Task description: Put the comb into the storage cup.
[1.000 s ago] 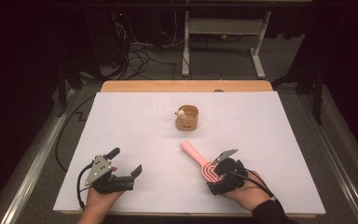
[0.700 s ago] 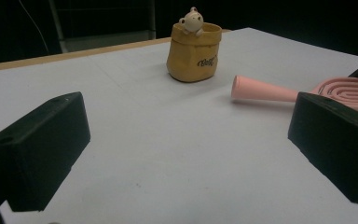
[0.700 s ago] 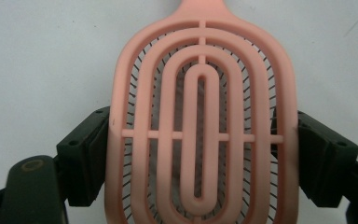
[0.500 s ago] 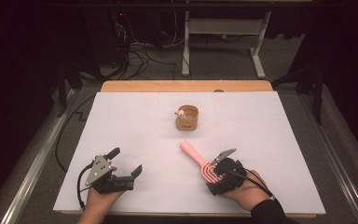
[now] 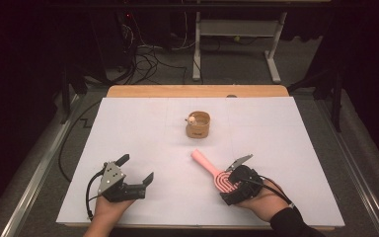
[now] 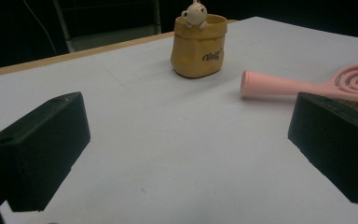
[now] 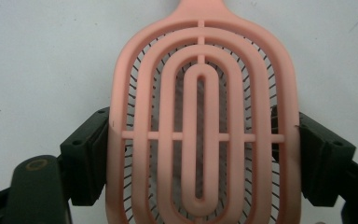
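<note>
A pink hairbrush (image 5: 203, 161) lies on the white table sheet (image 5: 143, 128), its handle pointing up and left toward the pot. My right gripper (image 5: 228, 180) is shut on the brush's oval head (image 7: 200, 140), with the black pads (image 7: 89, 156) pressing on both side rims. Its jaws have just been closing the last bit onto the head. My left gripper (image 5: 136, 169) rests at the front left, open, with nothing between its jaws (image 6: 186, 154). In the left gripper view the brush (image 6: 279, 85) lies off to the right.
A small tan pot (image 5: 198, 126) with a little pale figure on its rim (image 6: 195, 11) stands near the middle of the sheet, behind the brush. A wooden table edge (image 5: 197, 91) runs along the back. Desk legs and cables lie on the floor beyond.
</note>
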Demonstrator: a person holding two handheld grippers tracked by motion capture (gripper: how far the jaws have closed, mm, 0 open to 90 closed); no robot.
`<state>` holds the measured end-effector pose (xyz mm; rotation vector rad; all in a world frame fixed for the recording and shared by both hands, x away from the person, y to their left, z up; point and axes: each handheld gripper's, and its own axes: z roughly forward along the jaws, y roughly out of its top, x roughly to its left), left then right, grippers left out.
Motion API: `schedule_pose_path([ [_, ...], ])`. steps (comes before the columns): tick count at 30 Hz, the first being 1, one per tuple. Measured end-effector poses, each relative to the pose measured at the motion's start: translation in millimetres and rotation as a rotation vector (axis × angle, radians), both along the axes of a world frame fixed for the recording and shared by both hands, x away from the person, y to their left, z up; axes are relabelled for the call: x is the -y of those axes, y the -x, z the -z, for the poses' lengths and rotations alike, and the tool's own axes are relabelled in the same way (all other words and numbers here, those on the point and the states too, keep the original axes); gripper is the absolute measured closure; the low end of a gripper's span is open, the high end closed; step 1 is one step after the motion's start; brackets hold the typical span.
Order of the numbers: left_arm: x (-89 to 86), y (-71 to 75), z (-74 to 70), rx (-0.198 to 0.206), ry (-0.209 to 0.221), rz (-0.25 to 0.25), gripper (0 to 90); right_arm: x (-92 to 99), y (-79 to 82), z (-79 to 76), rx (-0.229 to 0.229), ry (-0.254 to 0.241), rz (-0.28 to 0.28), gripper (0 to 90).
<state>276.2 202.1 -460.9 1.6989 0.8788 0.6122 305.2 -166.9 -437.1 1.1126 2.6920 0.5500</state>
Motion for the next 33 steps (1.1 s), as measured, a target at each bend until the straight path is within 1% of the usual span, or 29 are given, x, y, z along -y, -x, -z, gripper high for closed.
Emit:
schedule_pose_path([
  [1, 1.4, -0.7, -1.3, 0.004, 0.002, -0.001, 0.0, 0.1, -0.1, -0.5, 0.0, -0.003, -0.001, 20.6],
  [3, 5.4, -2.3, -6.2, 0.016, -0.013, -0.001, 0.0, 0.3, -0.2, -1.5, 0.007, 0.0, -0.012, 20.6],
  [5, 7.9, -3.3, -10.4, 0.029, -0.013, 0.001, 0.0, -0.1, 0.7, -2.5, 0.016, 0.003, -0.024, 20.6],
  [6, 9.1, -4.5, -14.4, 0.03, -0.001, 0.005, 0.0, 0.5, 0.9, -4.5, 0.027, -0.003, -0.025, 20.6],
  [7, 9.9, -5.1, -17.4, 0.031, 0.013, 0.009, 0.0, 0.5, 0.9, -4.5, 0.027, -0.003, -0.025, 20.6],
  [8, 11.7, -5.7, -21.5, 0.041, 0.025, 0.011, 0.0, 0.6, 1.2, -5.6, 0.032, -0.01, -0.021, 20.6],
  [11, 19.9, -9.7, -32.7, 0.078, 0.011, 0.019, 0.0, 1.3, 1.2, -11.8, 0.039, -0.022, -0.025, 20.6],
  [13, 24.9, -15.5, -37.9, 0.086, 0.029, 0.018, 0.0, 0.7, 1.8, -16.4, 0.04, -0.024, -0.036, 20.6],
  [15, 29.4, -21.1, -39.5, 0.086, 0.033, 0.017, 0.0, 0.2, 2.3, -21.3, 0.044, -0.025, -0.046, 20.6],
  [17, 33.7, -25.9, -38.2, 0.083, 0.025, 0.018, 0.0, -0.3, 1.9, -24.2, 0.045, -0.029, -0.062, 20.5],
  [19, 37.9, -30.0, -34.2, 0.07, 0.016, 0.019, 0.0, -1.1, 0.9, -26.0, 0.041, -0.035, -0.078, 20.5],
  [21, 41.7, -31.7, -28.7, 0.065, -0.005, 0.017, 0.0, -2.8, 0.5, -26.5, 0.042, -0.043, -0.087, 20.5],
  [22, 43.9, -32.0, -25.7, 0.057, -0.028, 0.025, 0.0, -3.3, -0.3, -26.3, 0.039, -0.046, -0.095, 20.5],
  [24, 46.2, -30.7, -20.8, 0.059, -0.043, 0.037, 0.0, -5.5, -1.5, -25.1, 0.04, -0.053, -0.102, 20.5],
  [26, 47.5, -28.2, -15.4, 0.066, -0.073, 0.039, 0.0, -7.9, -3.2, -23.7, 0.043, -0.063, -0.116, 20.5],
  [29, 48.5, -24.5, -7.4, 0.068, -0.088, 0.042, 0.0, -13.6, -5.1, -21.4, 0.047, -0.089, -0.135, 20.5],
  [30, 49.9, -22.6, -5.0, 0.072, -0.113, 0.047, 0.0, -14.8, -5.7, -20.9, 0.05, -0.091, -0.141, 20.4],
  [31, 51.3, -21.4, -3.6, 0.075, -0.124, 0.053, 0.0, -17.5, -6.0, -20.1, 0.053, -0.099, -0.146, 20.4],
  [32, 53.2, -19.4, -2.1, 0.082, -0.159, 0.062, 0.0, -18.9, -6.2, -19.8, 0.055, -0.102, -0.152, 20.4],
  [33, 54.4, -18.4, -1.2, 0.089, -0.173, 0.067, 0.0, -21.5, -6.6, -19.2, 0.055, -0.108, -0.156, 20.4],
])
